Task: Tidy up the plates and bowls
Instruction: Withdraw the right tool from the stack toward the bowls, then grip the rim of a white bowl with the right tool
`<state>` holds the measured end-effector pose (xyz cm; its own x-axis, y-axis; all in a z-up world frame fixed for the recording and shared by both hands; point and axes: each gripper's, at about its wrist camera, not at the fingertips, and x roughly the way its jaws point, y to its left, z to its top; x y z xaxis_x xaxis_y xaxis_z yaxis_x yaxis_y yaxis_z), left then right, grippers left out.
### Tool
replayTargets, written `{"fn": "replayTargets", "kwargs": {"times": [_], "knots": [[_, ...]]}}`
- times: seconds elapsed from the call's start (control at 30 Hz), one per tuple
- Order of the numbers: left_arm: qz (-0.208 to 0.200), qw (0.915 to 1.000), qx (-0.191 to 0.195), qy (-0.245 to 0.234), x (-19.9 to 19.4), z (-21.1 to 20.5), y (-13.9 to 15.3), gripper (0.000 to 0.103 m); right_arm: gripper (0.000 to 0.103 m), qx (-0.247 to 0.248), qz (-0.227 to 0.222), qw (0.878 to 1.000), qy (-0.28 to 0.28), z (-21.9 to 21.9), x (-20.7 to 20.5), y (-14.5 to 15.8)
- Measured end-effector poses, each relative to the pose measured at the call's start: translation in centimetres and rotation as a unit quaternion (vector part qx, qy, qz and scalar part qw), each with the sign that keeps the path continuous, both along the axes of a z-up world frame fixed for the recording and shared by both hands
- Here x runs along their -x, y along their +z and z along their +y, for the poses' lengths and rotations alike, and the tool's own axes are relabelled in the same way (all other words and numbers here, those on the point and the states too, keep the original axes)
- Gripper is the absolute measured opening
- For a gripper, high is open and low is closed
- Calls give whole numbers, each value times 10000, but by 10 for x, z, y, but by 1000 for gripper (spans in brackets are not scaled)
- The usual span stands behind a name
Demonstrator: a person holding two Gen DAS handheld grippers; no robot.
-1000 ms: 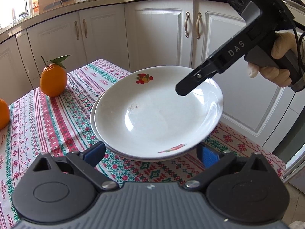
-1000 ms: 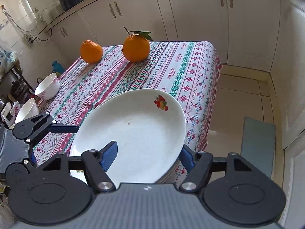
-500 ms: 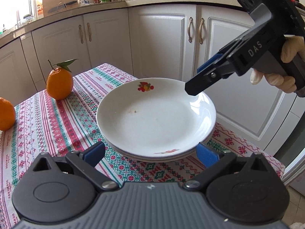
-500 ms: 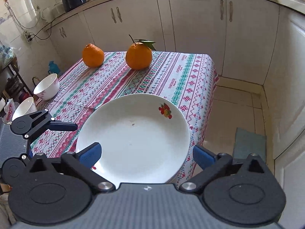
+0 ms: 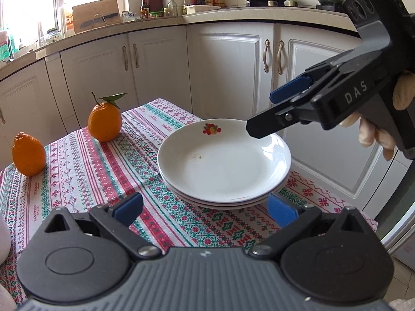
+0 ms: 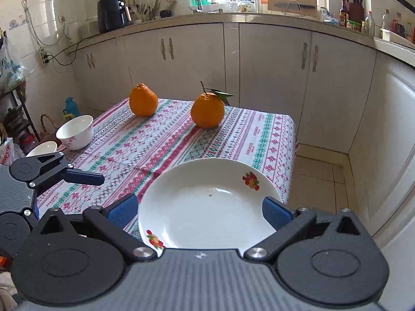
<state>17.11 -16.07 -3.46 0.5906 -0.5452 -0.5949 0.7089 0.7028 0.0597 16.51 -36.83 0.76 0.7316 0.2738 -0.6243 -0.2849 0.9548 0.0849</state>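
Observation:
A stack of white plates (image 5: 224,167) with fruit prints lies on the patterned tablecloth (image 5: 85,171) near the table's corner. It also shows in the right wrist view (image 6: 207,212). My left gripper (image 5: 205,208) is open and empty, just in front of the stack. My right gripper (image 6: 201,208) is open and empty, raised above the stack's near rim; it shows in the left wrist view (image 5: 275,114) over the stack's right side. Two white bowls (image 6: 75,131) stand at the table's left edge.
Two oranges (image 6: 207,111) stand on the far part of the table; they also show in the left wrist view (image 5: 105,120). White cabinets (image 5: 233,70) surround the table. The floor (image 6: 319,176) drops off beyond the table's right edge.
The top plate was set down onto the stack and released. My right gripper opened and lifted away. Both grippers pulled back from the plates.

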Motion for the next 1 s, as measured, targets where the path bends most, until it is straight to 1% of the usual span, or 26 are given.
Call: {"fn": "replayTargets", "kwargs": {"times": [0.07, 0.13, 0.3, 0.43, 0.53, 0.67, 0.83, 1.0], "knots": [[-56, 10000, 22, 51, 5, 9, 4, 102, 103, -30, -50, 9999, 97, 9, 4, 3], [-110, 9999, 44, 100, 9, 17, 7, 102, 103, 49, -22, 9998, 176, 19, 9, 5], [-247, 9994, 59, 233, 23, 42, 16, 102, 103, 268, 242, 9984, 441, 50, 18, 8], [-314, 9987, 54, 403, 37, 66, 20, 102, 103, 693, 23, 9963, 510, 81, 29, 8], [-333, 9974, 77, 631, 49, 88, 20, 102, 103, 892, -103, 9949, 455, 103, 32, 5], [-381, 9948, 51, 942, 64, 114, 18, 102, 103, 1119, -308, 9917, 560, 137, 36, -1], [-609, 9904, -139, 1237, 85, 147, 17, 102, 103, 1079, -346, 9890, 952, 177, 38, -7], [-563, 9842, -282, 1652, 99, 189, 14, 102, 103, 995, -335, 9849, 1376, 219, 37, -10]]}}
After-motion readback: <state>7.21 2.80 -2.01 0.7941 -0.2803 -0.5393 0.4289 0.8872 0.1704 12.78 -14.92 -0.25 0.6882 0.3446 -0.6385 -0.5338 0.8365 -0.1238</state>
